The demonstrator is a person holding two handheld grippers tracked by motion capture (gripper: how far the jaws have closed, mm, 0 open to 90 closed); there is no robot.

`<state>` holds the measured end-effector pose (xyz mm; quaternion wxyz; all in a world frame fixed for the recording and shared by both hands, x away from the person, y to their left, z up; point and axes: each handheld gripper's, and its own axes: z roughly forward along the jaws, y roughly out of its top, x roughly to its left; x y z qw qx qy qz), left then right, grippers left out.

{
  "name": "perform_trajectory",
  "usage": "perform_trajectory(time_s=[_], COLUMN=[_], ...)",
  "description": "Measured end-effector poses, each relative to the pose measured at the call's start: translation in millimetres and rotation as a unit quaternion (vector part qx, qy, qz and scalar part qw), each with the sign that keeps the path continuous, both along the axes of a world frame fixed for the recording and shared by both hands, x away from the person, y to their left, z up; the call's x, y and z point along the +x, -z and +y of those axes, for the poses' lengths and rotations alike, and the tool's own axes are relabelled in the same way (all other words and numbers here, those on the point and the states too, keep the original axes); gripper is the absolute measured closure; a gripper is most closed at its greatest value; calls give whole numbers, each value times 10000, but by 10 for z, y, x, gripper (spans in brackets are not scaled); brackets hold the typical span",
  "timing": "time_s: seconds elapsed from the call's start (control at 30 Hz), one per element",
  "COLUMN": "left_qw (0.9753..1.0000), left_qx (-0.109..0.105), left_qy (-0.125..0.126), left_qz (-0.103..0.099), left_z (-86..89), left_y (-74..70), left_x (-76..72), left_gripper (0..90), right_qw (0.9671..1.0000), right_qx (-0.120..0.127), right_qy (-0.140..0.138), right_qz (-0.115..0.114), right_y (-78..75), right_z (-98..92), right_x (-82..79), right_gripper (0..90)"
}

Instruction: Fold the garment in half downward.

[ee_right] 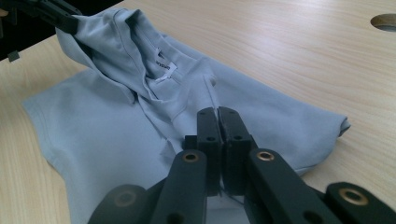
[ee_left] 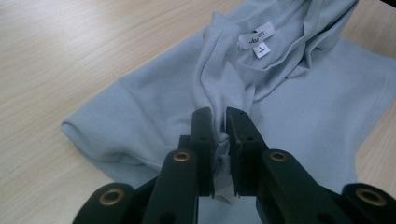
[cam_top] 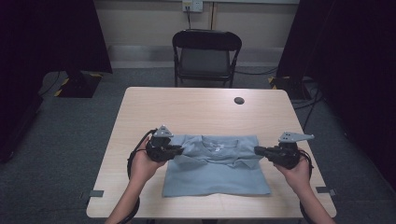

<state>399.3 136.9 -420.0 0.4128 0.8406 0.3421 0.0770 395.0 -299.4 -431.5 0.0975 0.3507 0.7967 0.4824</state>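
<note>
Here, shirt point(cam_top: 217, 170) low centre of high view, on table point(cam_top: 196, 109); left gripper point(cam_top: 180, 150) pinches its left shoulder, right gripper point(cam_top: 258, 150) pinches right shoulder.

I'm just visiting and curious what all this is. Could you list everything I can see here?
T-shirt: one, light blue, on the near half of the table, both shoulders pinched up
Neck label: one, white, inside the T-shirt's collar
Table: one, light wood, centre of the room
Cable hole: one, dark, far right part of the tabletop
Folding chair: one, black, behind the table
Wall socket: one, white, on the far wall
Floor cables: several, black, right of the table
Left gripper: one, black, shut on the T-shirt's shoulder
Right gripper: one, black, shut on the other shoulder
Hands: two, holding the grippers, near edge
</note>
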Motion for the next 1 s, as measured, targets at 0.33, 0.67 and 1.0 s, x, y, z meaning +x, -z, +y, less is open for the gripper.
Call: perform_trajectory(time_s=[0.33, 0.67, 1.0], left_qw=[10000, 9999, 9997], left_qx=[-4, -52, -67], left_qy=[74, 78, 174], left_qz=[46, 138, 186], left_z=[20, 73, 83], left_y=[91, 189, 205], left_x=[-137, -231, -315], left_gripper=[818, 818, 817], right_qw=[10000, 9999, 9997], right_qx=[-14, -32, -61], right_qy=[-91, -154, -247], right_qz=[-15, 2, 11], right_y=[35, 95, 145], right_z=[-15, -66, -96], right_x=[-111, -223, -314], right_gripper=[884, 884, 882])
